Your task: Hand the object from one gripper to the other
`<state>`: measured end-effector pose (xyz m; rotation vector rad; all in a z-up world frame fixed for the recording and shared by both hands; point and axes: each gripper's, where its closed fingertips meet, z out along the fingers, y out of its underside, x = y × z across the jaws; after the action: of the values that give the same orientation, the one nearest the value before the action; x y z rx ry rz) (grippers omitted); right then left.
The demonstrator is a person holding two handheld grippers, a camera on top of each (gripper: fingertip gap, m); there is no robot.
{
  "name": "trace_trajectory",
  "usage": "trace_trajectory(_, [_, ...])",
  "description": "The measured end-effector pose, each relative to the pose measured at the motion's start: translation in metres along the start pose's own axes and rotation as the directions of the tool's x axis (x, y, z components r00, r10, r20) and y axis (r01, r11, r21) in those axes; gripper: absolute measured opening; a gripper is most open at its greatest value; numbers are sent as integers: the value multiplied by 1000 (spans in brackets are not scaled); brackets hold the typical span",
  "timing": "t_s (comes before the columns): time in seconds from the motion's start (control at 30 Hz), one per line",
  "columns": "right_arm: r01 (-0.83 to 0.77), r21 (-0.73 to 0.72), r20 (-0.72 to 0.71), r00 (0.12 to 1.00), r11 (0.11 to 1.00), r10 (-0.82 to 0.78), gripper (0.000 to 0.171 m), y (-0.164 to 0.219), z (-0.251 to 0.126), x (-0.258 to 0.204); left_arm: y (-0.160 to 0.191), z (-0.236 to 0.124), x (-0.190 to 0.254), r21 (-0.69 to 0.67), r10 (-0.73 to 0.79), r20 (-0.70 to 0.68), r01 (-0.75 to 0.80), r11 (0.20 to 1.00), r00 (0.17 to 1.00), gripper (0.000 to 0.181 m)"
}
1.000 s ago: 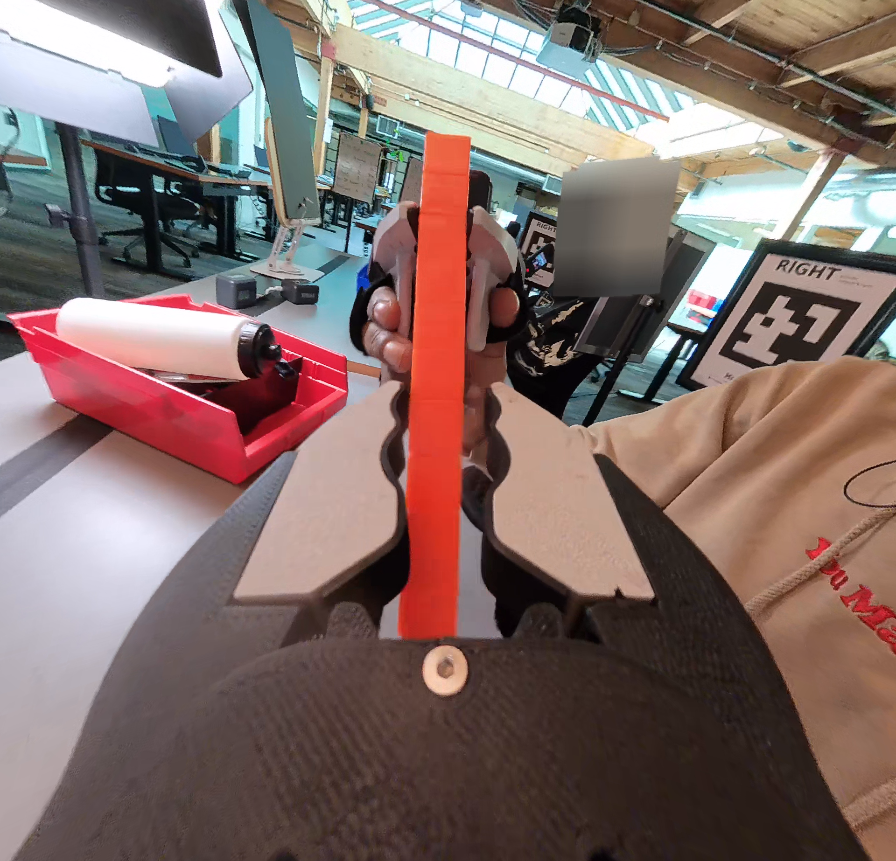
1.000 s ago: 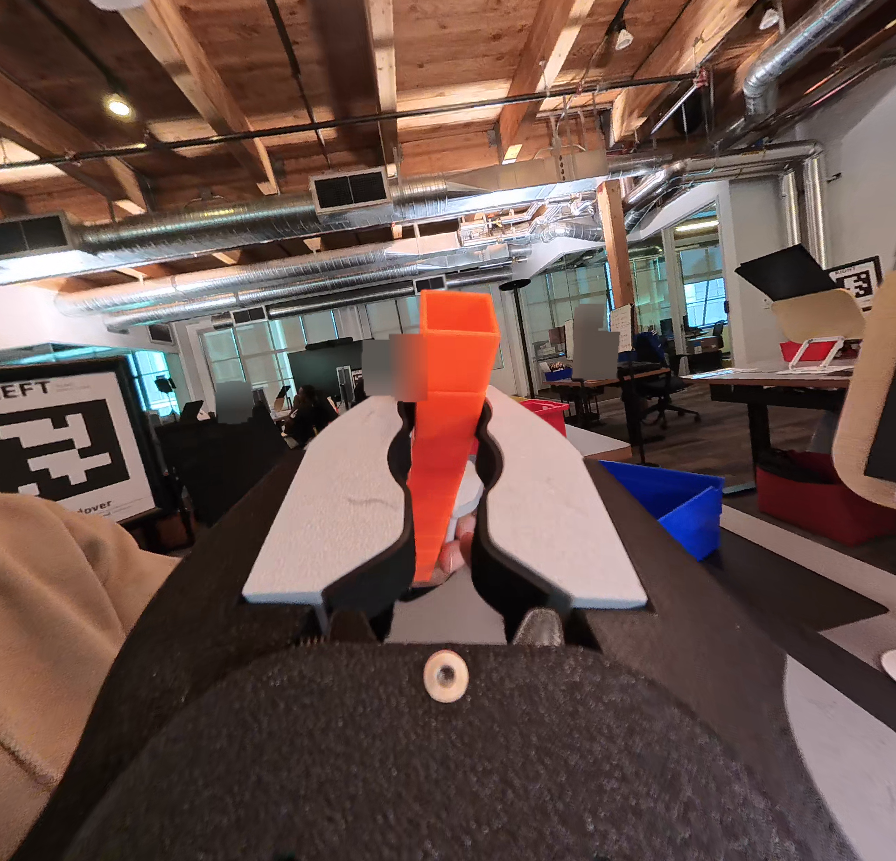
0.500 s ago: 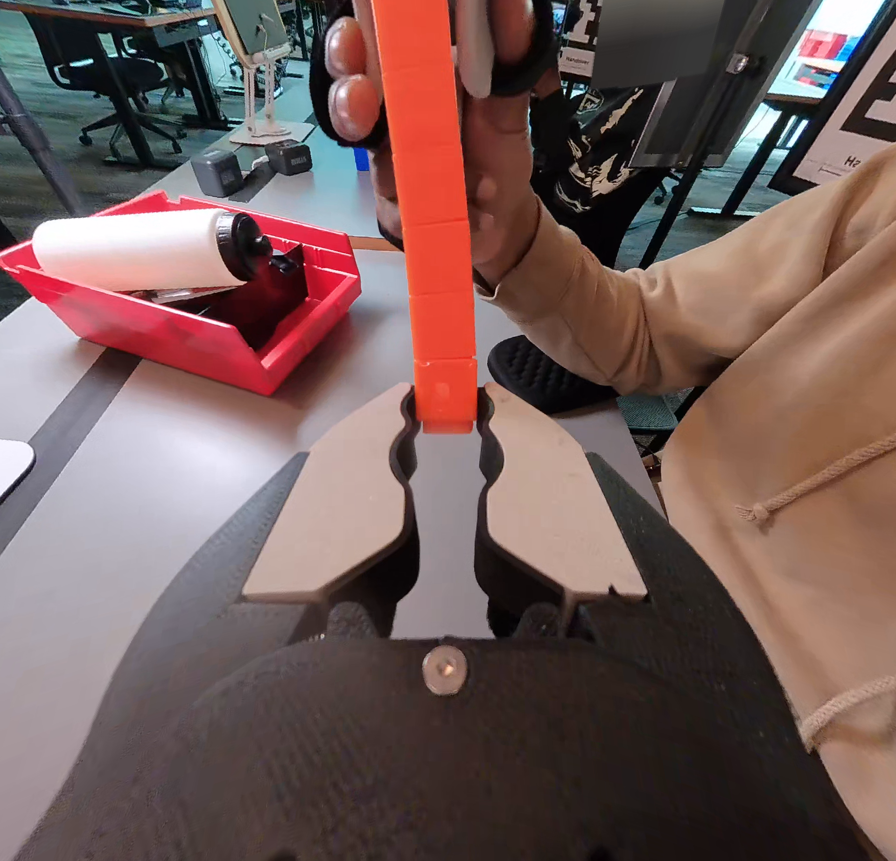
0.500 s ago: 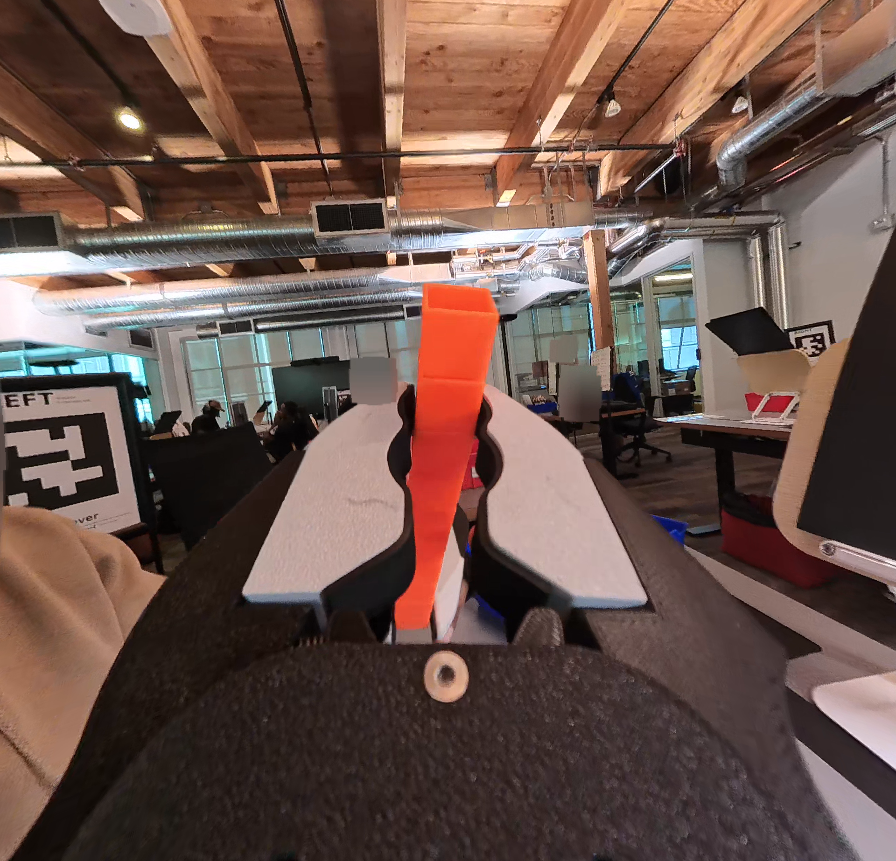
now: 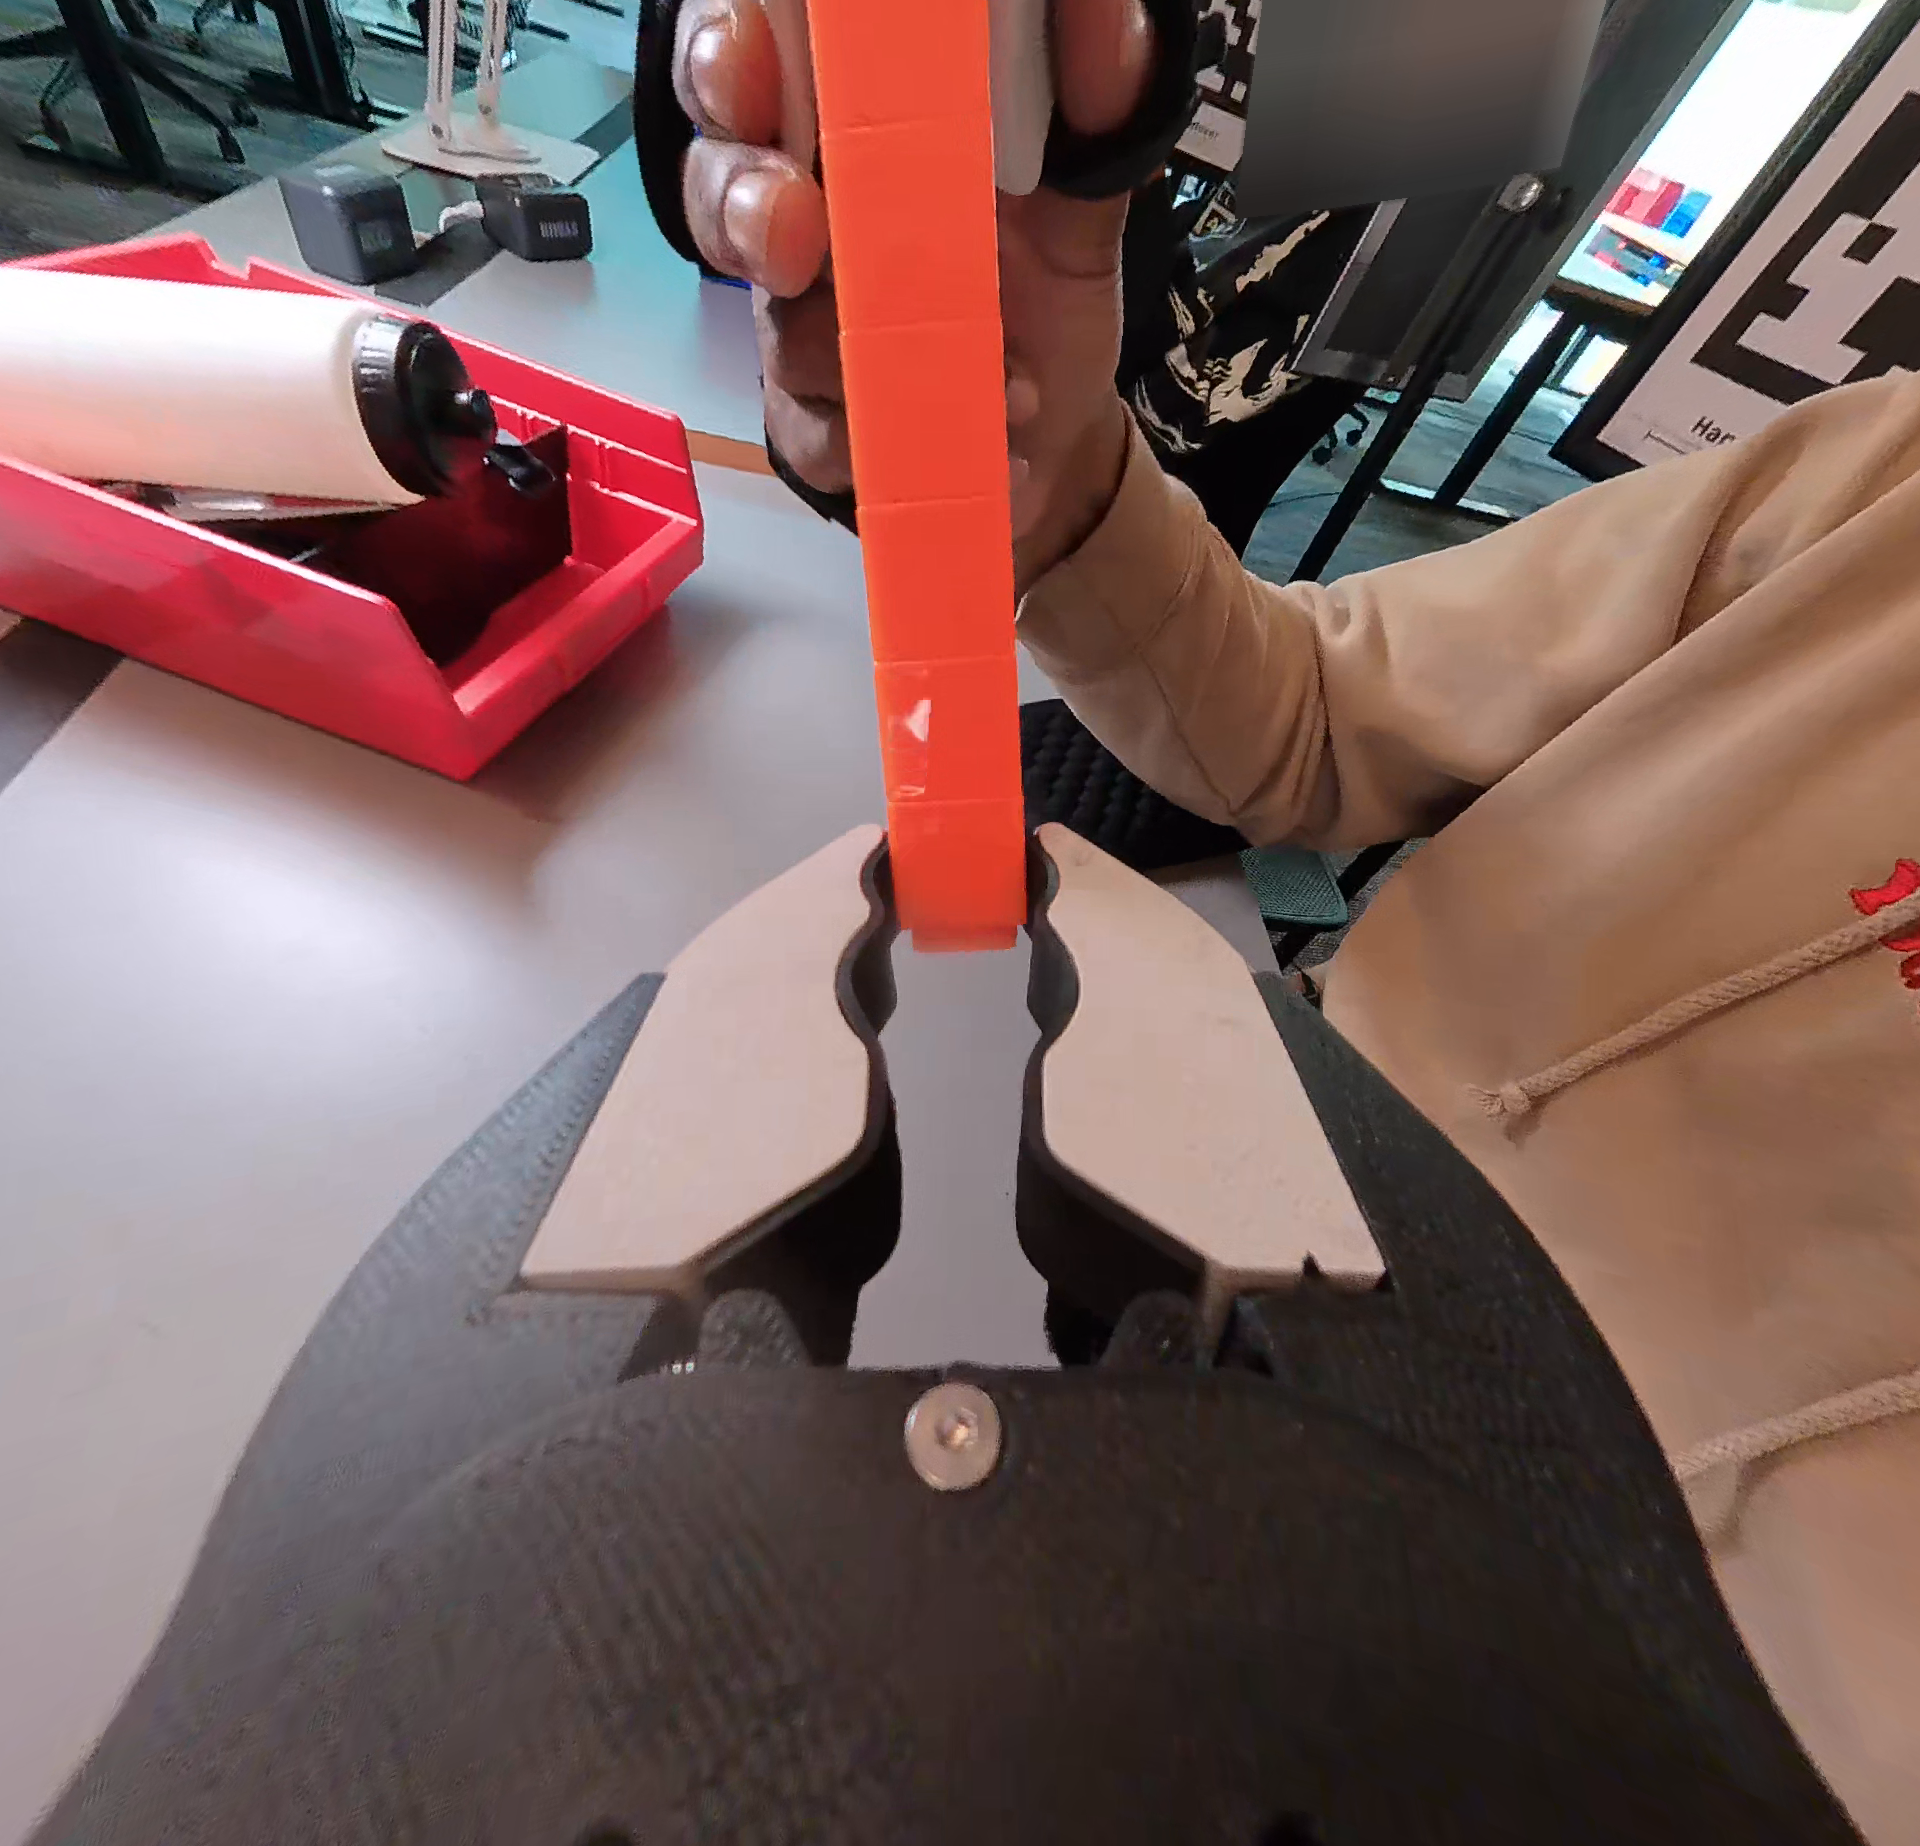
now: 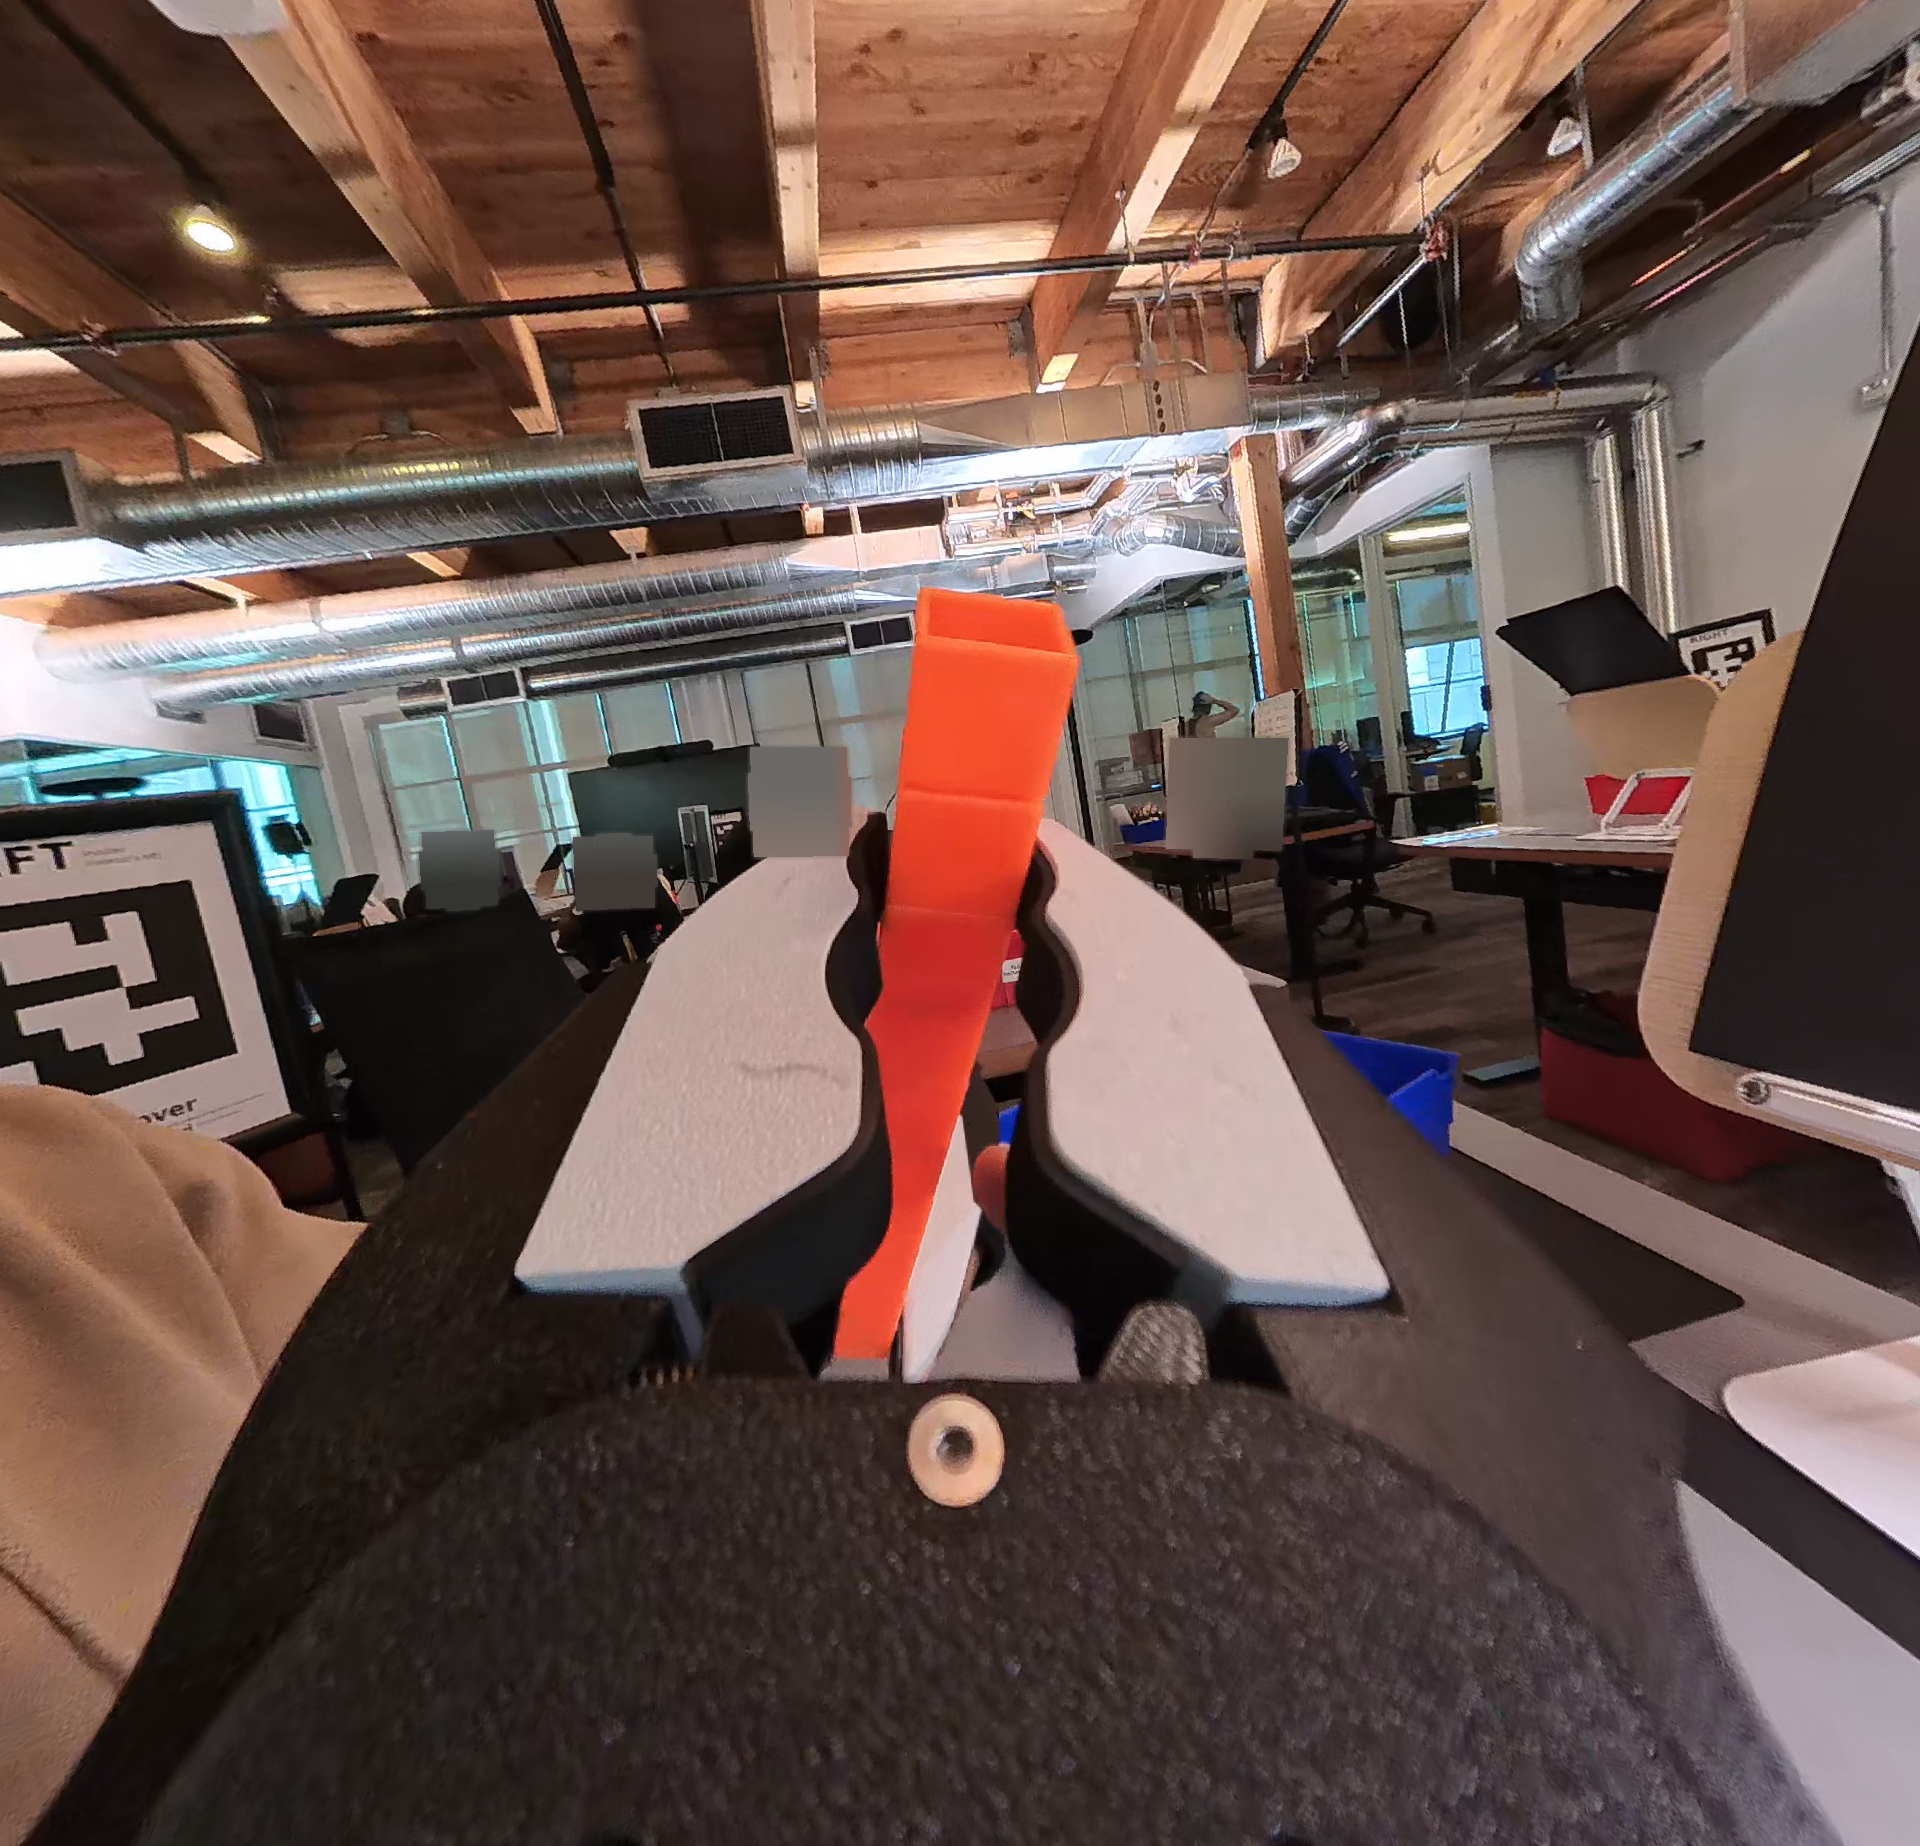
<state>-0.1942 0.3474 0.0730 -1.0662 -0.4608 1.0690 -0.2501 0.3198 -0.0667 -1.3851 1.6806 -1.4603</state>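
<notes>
The orange bar, a long square-section piece marked off in segments, stands nearly upright in the air above the grey worktop, held between the two grippers. In the left wrist view its lower end sits between the tips of the left gripper; both fingertips appear to touch its sides, though whether they press or only rest against it cannot be told. A small pale scuff shows on the segment just above that end.

Higher up, the right gripper closes on the same bar, with a person's hand wrapped around the gripper's handle and a beige sleeve running back to the right. In the right wrist view the right gripper is clamped on the bar at a narrow gap, the bar's open hollow end rising past the fingertips toward the wooden ceiling.

On the worktop to the left lies a red bin with a white bottle resting on its side across it, the black cap pointing right. Two small dark boxes sit farther back.
</notes>
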Motion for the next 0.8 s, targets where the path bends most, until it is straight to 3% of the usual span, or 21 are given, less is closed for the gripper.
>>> trace_trajectory(0.2, [31, -47, -14, 999, 998, -32, 24, 8, 3, 3, 8, -4, -15, -4, 30, 43, -30, 1000, 999, 22])
trace_trajectory(0.37, [196, -250, 9, 980, 948, -200, 32, 19, -11, 4, 8, -39, -8, -54, 98, 63, -95, 994, 993, 22])
trace_trajectory(0.47, [223, -316, 90, 975, 922, -205, 39, 31, -15, -5, 11, -54, -1, -89, 139, 61, -133, 987, 988, 22])
trace_trajectory(0.8, [86, -97, 152, 986, 992, -70, 23, 7, -14, -14, -5, -65, -1, 45, 97, 29, -98, 994, 995, 22])
